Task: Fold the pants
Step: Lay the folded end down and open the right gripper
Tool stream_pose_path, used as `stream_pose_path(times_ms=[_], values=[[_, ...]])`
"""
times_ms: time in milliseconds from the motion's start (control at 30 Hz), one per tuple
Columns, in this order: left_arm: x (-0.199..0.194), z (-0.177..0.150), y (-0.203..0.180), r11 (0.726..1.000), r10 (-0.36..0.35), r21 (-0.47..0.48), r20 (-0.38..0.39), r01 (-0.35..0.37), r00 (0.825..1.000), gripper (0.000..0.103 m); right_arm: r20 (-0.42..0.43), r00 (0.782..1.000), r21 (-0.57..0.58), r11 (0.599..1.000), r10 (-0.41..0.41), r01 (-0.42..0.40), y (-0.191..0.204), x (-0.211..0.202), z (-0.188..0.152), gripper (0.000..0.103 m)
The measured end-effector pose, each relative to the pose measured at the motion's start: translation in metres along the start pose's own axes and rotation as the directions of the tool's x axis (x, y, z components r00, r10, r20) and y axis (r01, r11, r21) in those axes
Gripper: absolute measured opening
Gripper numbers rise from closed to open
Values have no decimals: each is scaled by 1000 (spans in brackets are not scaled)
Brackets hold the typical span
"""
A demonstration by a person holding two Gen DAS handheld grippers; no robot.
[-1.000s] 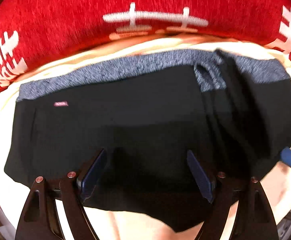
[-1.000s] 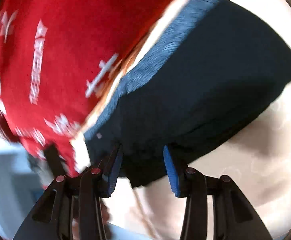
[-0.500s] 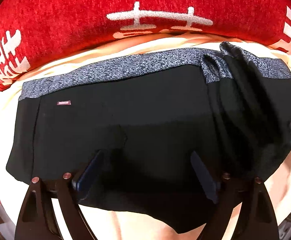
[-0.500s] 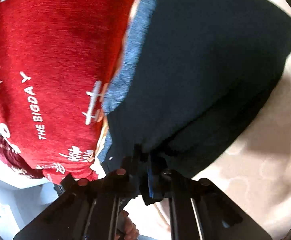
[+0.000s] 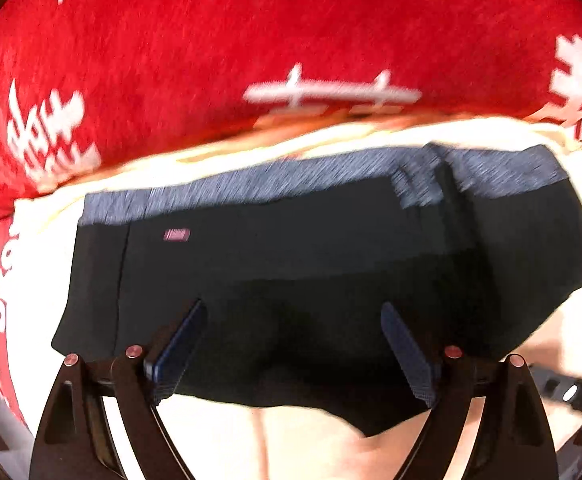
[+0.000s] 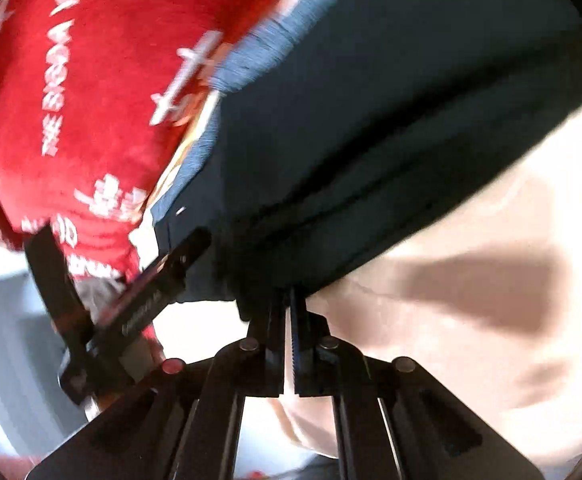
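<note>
While the pants (image 5: 311, 280) are lying folded on the cream surface (image 5: 311, 440), waistband toward its far edge by the red cloth (image 5: 251, 40) | left gripper (image 5: 291, 344) is hovering over them, jaws spread, gripping nothing | right gripper (image 6: 289, 320) is pinching the pants' near edge, jaws clenched.

surface: cream bedding (image 5: 219, 432) | on it: black pants (image 5: 291, 272)
</note>
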State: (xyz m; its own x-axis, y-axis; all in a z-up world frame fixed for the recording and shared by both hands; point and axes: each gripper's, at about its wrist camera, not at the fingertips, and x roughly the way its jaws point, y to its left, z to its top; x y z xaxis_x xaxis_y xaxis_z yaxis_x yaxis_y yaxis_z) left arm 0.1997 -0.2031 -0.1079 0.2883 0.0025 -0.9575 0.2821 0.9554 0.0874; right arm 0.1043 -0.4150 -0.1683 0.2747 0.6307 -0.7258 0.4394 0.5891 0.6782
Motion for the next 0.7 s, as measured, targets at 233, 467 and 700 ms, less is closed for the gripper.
stream_pose_path(times_ms=[233,467,700], values=[[-20,46,-60,992,-114,54,67,110,991,90,223,951,-112,964,-213,242,1,-93,62,52],[0,62,-124,985,-159,67,28,157,987,90,230,934,-115,946,-272,303,-21,-91,125,16],[51,28,-98,984,-176,-20,-112,175,978,100,148,960,-58,967,-236,247,-45,-56,112,15]])
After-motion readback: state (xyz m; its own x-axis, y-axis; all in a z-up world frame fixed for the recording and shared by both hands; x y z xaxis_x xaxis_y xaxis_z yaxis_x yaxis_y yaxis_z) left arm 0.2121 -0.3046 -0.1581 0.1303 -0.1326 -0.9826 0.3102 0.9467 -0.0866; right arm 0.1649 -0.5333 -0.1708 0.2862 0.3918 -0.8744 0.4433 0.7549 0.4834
